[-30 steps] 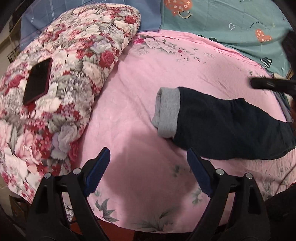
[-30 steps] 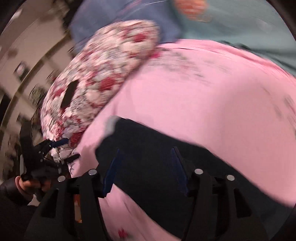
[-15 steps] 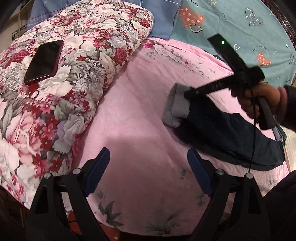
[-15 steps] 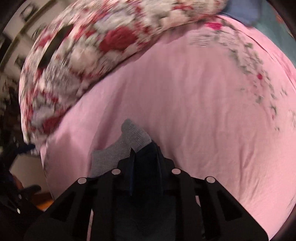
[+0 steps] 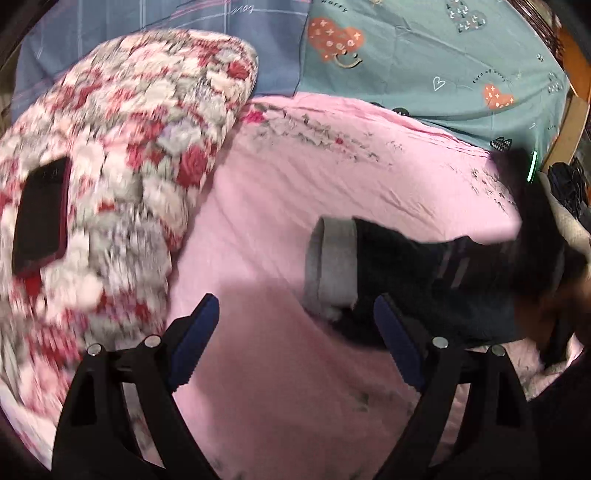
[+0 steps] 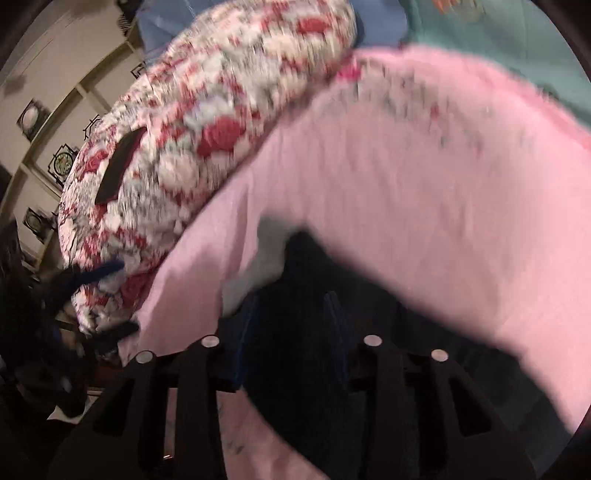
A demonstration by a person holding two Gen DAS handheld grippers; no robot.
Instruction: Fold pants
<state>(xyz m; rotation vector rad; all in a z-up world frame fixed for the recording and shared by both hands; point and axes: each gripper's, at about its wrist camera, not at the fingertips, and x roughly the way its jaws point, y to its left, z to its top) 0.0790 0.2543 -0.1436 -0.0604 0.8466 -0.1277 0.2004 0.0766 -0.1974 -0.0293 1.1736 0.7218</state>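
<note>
Dark navy pants with a grey ribbed cuff lie folded on the pink sheet. My left gripper is open and empty, just in front of the cuff end. In the right wrist view, which is blurred, my right gripper stands open low over the dark pants, near the grey cuff. The right gripper's blurred dark body shows at the right edge of the left wrist view, over the pants' far end.
A floral quilt roll lies at the left with a dark phone on it. A teal heart-print cover and a blue plaid pillow lie behind. The bed's front edge is below my left gripper.
My right gripper was shut on the pants near the cuff half a second ago; it is now open and has drawn back. A dark layer with grey stripes now lies on top.
</note>
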